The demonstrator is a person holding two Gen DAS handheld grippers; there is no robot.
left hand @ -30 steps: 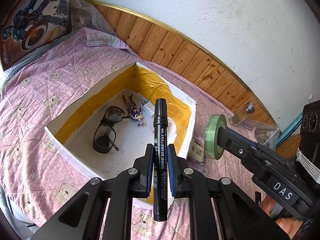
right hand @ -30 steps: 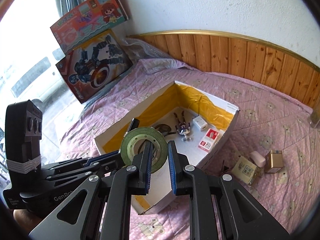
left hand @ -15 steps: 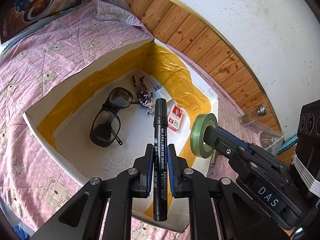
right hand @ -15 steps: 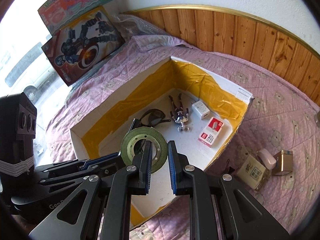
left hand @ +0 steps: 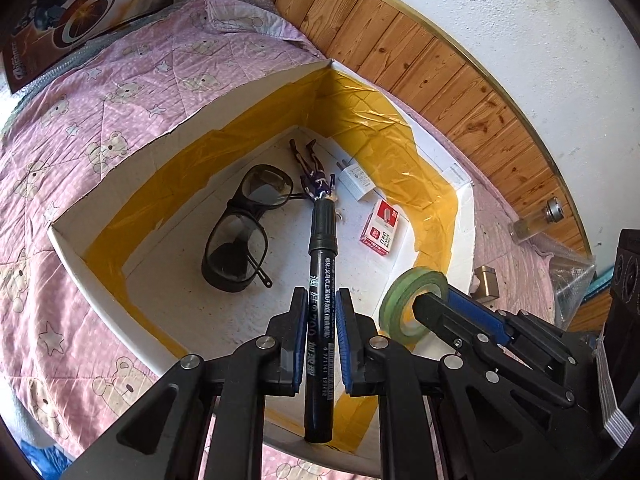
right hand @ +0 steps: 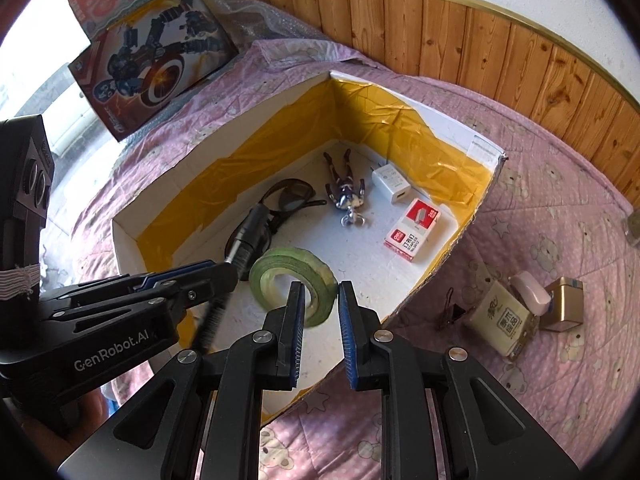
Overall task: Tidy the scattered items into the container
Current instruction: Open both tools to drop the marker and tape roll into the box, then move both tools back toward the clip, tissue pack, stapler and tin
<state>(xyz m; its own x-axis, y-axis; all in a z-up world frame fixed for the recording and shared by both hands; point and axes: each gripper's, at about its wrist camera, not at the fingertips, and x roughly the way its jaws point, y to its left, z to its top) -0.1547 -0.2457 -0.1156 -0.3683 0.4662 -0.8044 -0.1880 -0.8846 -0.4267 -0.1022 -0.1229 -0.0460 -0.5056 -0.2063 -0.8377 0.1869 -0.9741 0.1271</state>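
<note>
Both hand-held grippers hang over the open white box (right hand: 132, 236), whose inner walls are lined with yellow tape and which sits on a bed covered by a pink bear-print quilt (right hand: 560, 208).

The left hand-held gripper (left hand: 318, 312) is clamped on a black marker (left hand: 320, 280), the pen running lengthwise between the blue pads with its cap pointing out over the middle of the box.

The right hand-held gripper (right hand: 318, 296) has its fingers parted. The green tape roll (right hand: 294, 280) lies tilted in the gap between them; I can't tell whether either pad touches it or whether it rests on the box floor.

Already on the box floor are a pair of dark safety glasses (left hand: 244, 232), a small action figure (right hand: 346, 192) just beside them, a white charger plug (right hand: 392, 184) and a red-and-white box of staples (right hand: 414, 230).

Outside the box, on the quilt to the right, sit a small tan printed box (right hand: 506, 322), a pale pink object (right hand: 528, 286) touching it, a little gold box (right hand: 562, 304), and a black binder clip (right hand: 450, 314) close to the box wall.

Two toy cartons (right hand: 152, 64) lean at the head of the bed, by the wooden wall panelling (right hand: 480, 40).
</note>
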